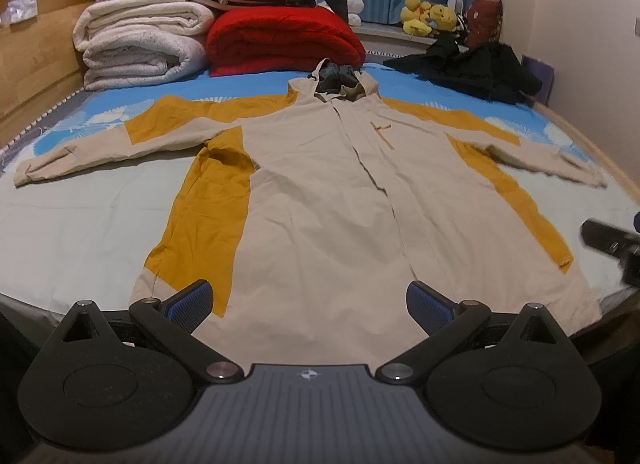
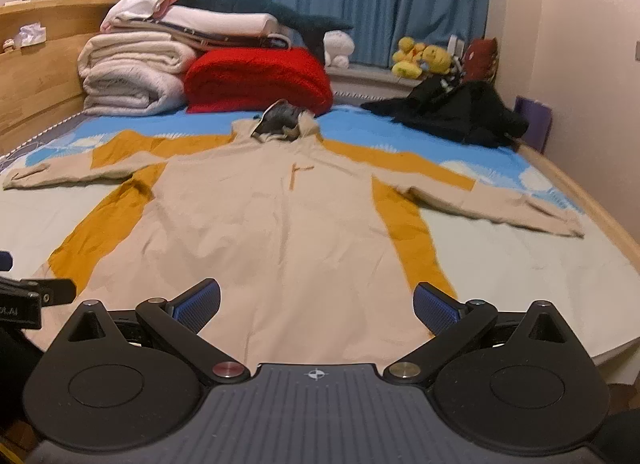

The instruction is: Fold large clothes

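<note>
A beige and mustard hooded jacket (image 1: 320, 192) (image 2: 256, 232) lies flat and face up on the bed, sleeves spread to both sides, hood at the far end. My left gripper (image 1: 310, 302) hovers open above the jacket's hem, blue pads wide apart and nothing between them. My right gripper (image 2: 318, 302) is likewise open over the hem, a little to the right. Each gripper's edge shows in the other's view, the right one (image 1: 612, 244) at the right margin and the left one (image 2: 28, 296) at the left margin.
Folded white quilts (image 1: 140, 40), a red blanket (image 1: 284, 40) and a dark plush shark are stacked at the head of the bed. A black garment heap (image 1: 472, 68) lies at the far right. Plush toys (image 1: 428, 16) sit on the sill. Wooden bed frame (image 1: 36, 60) runs on the left.
</note>
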`<action>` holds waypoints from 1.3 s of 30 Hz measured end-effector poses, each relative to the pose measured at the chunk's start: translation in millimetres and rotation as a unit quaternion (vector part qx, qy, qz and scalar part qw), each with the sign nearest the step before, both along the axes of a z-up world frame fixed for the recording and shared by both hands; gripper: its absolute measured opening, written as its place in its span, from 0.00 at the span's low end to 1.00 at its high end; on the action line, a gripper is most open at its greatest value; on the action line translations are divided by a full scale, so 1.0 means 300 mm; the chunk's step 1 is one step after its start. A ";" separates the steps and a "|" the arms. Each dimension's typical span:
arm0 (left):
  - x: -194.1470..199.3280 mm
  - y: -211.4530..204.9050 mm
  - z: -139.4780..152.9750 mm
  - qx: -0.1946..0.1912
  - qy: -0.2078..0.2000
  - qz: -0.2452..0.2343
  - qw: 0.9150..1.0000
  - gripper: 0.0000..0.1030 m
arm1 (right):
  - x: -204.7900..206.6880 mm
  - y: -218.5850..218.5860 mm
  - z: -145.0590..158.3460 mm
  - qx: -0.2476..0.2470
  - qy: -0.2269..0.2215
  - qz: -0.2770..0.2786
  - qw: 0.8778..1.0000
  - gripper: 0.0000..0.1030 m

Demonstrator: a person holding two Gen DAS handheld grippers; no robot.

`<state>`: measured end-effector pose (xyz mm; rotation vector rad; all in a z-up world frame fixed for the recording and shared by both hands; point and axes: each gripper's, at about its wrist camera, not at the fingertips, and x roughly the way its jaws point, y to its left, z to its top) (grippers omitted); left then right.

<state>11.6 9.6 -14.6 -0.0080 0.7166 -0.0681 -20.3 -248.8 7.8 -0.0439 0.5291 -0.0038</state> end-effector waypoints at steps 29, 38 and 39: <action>0.672 0.566 -0.292 -0.029 0.237 0.062 0.969 0.44 | 0.506 -0.567 -0.321 0.075 0.186 -0.142 0.969 0.48; 0.630 0.589 -0.249 -0.017 0.207 0.065 0.976 0.01 | 0.491 -0.606 -0.393 0.109 0.237 -0.161 0.952 0.02; 0.628 0.585 -0.245 -0.011 0.205 0.066 0.976 0.01 | 0.487 -0.603 -0.385 0.111 0.234 -0.156 0.953 0.01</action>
